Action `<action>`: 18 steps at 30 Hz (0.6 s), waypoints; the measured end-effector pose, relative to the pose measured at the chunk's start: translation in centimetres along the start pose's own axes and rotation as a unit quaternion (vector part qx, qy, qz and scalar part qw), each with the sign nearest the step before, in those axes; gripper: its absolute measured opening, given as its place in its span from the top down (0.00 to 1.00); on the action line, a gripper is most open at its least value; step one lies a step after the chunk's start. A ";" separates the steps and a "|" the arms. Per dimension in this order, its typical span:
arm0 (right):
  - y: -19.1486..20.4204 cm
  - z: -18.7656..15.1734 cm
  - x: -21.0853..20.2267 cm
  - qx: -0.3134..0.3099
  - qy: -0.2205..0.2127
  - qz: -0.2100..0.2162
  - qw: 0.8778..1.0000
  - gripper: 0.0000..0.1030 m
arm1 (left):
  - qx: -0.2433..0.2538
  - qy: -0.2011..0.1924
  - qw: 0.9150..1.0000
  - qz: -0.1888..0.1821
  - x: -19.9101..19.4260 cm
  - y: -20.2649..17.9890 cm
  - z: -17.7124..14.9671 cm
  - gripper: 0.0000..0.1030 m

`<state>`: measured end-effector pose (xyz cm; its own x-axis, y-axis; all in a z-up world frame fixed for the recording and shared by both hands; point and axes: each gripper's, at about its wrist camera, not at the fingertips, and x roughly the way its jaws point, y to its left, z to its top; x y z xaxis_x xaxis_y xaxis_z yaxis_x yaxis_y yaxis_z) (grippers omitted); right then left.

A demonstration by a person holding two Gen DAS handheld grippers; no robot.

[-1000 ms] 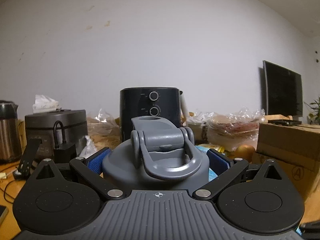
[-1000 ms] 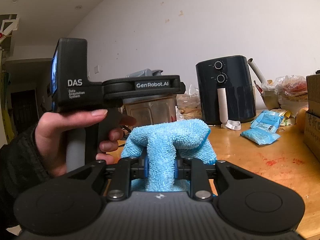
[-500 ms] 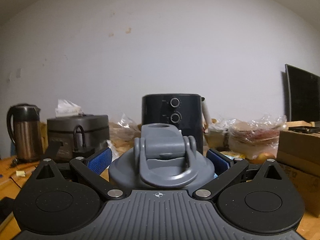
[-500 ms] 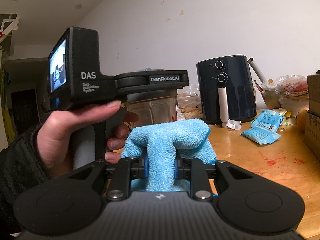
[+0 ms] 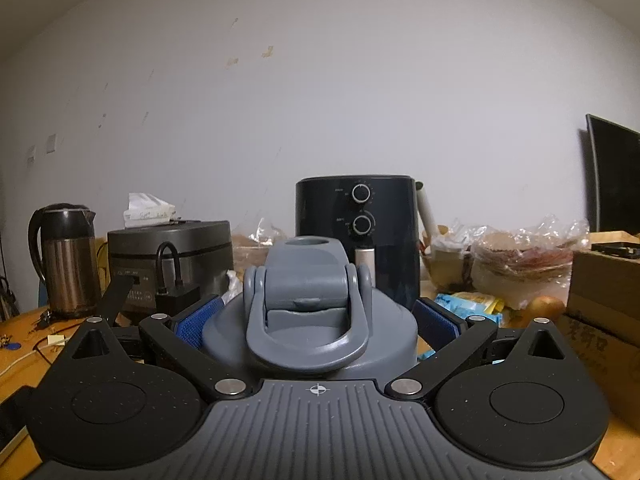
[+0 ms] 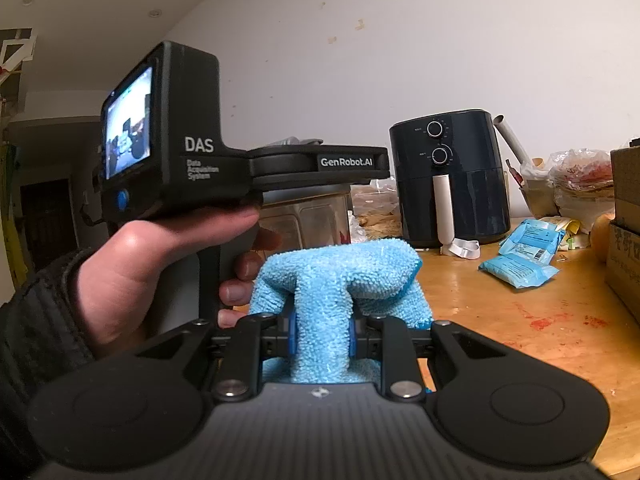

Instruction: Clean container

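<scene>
Left gripper (image 5: pixel 316 320) had the container (image 5: pixel 308 312) clamped just under its grey flip-top lid (image 5: pixel 306 280), blue pads (image 5: pixel 198 318) against both sides, so the clear body hung free for wiping. Container was up off the wooden table (image 6: pixel 520 320), in front of the air fryer (image 6: pixel 450 180). Right gripper (image 6: pixel 322 336) was pinched tight on a fold of the blue microfibre cloth (image 6: pixel 340 276), bulk bunched ahead of the tips as a wiping face. Cloth sat near the container's right wall, not touching (the person's hand (image 6: pixel 132 272) on the left handle blocked part of the gap). My read: wiping not started; next move needs cloth onto the wall.
</scene>
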<state>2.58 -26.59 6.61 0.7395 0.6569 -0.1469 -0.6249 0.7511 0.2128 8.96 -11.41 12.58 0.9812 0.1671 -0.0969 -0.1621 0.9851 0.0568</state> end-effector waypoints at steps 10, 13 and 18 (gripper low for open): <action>-0.1 0.0 0.0 0.002 0.001 0.001 1.000 0.79 | -0.008 0.002 1.000 0.004 0.0 0.3 0.0 0.00; -0.1 0.0 0.0 0.002 0.001 0.002 1.000 0.79 | -0.009 0.004 1.000 0.007 0.0 0.3 0.0 0.00; -0.1 0.0 0.1 0.003 0.002 0.002 1.000 0.79 | -0.006 0.002 1.000 0.008 0.0 0.3 0.1 0.08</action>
<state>2.67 -26.62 6.56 0.7366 0.6597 -0.1491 -0.6262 0.7485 0.2185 8.93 -11.15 12.66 0.9779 0.1833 -0.1002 -0.1794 0.9827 0.0464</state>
